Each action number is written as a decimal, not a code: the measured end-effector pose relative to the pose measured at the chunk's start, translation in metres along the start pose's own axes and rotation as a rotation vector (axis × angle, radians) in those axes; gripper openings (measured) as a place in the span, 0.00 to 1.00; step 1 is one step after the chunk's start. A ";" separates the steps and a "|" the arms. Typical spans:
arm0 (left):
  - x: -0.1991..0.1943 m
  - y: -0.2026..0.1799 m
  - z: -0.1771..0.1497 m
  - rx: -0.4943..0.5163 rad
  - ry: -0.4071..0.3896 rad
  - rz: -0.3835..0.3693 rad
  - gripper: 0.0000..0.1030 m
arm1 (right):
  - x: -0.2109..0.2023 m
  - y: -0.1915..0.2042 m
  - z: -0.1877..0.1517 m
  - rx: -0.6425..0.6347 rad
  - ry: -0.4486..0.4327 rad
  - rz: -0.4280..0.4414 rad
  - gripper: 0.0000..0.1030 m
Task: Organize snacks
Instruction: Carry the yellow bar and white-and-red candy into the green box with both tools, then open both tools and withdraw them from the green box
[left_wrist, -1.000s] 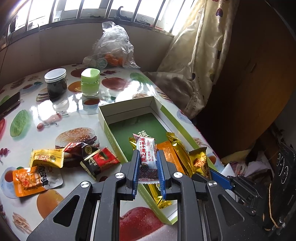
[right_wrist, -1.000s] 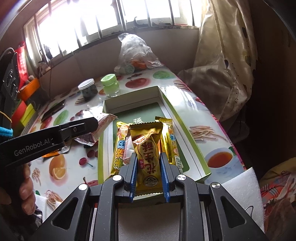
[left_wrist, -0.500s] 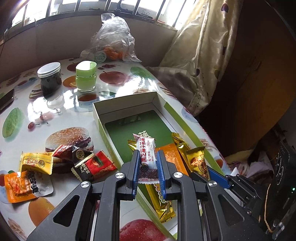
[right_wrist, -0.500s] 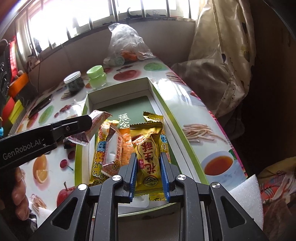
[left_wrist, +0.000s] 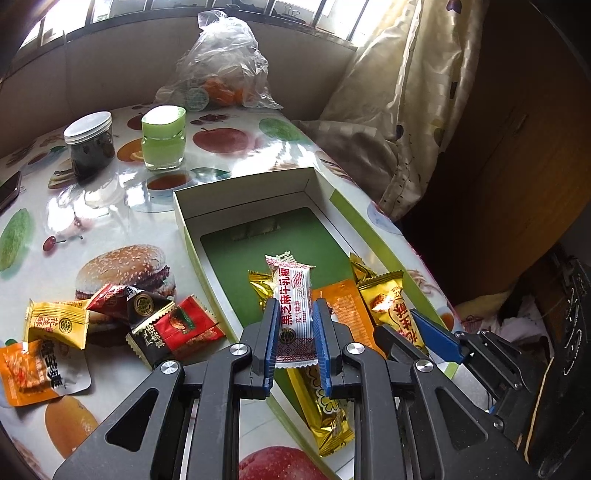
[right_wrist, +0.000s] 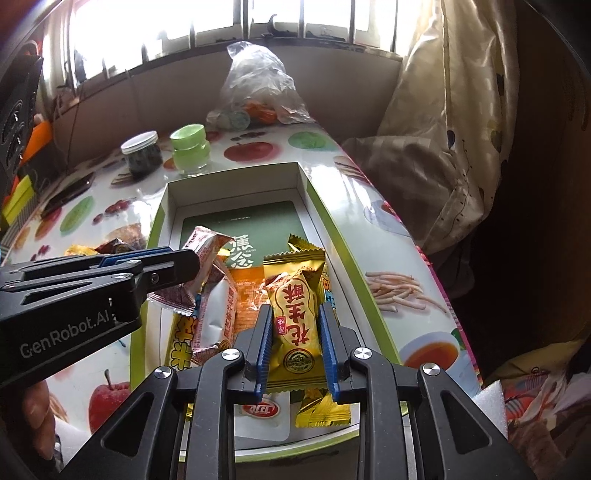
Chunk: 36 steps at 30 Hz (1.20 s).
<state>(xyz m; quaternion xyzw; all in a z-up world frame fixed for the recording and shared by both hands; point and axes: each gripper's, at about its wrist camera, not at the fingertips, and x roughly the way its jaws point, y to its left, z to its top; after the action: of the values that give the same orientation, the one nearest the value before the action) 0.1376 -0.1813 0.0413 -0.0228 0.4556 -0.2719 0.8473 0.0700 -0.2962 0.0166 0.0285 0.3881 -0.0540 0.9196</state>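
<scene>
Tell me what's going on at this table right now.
A person is sorting snacks into an open green box. The left hand-held gripper is shut on a white bar, the right hand-held gripper on a gold pack, both held over the box's near end, where several snacks already lie. A few loose snacks wait on the table beside the box.

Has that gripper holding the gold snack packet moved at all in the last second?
Yes. The right gripper, shut on the gold packet, has come forward and down over the green box, whose far wall now sits lower in the right wrist view.
</scene>
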 end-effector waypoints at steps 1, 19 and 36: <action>0.000 0.000 0.000 0.000 0.000 0.001 0.19 | 0.001 0.000 0.000 -0.002 -0.003 -0.001 0.22; 0.002 0.004 0.001 -0.016 0.012 -0.013 0.38 | 0.008 -0.004 -0.002 -0.014 -0.018 -0.039 0.46; -0.018 0.001 -0.007 0.007 -0.019 0.007 0.48 | -0.006 -0.011 -0.009 0.060 -0.031 -0.022 0.52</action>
<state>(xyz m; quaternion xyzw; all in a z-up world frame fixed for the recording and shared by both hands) 0.1250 -0.1707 0.0509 -0.0209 0.4466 -0.2705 0.8526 0.0577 -0.3059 0.0142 0.0510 0.3721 -0.0762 0.9236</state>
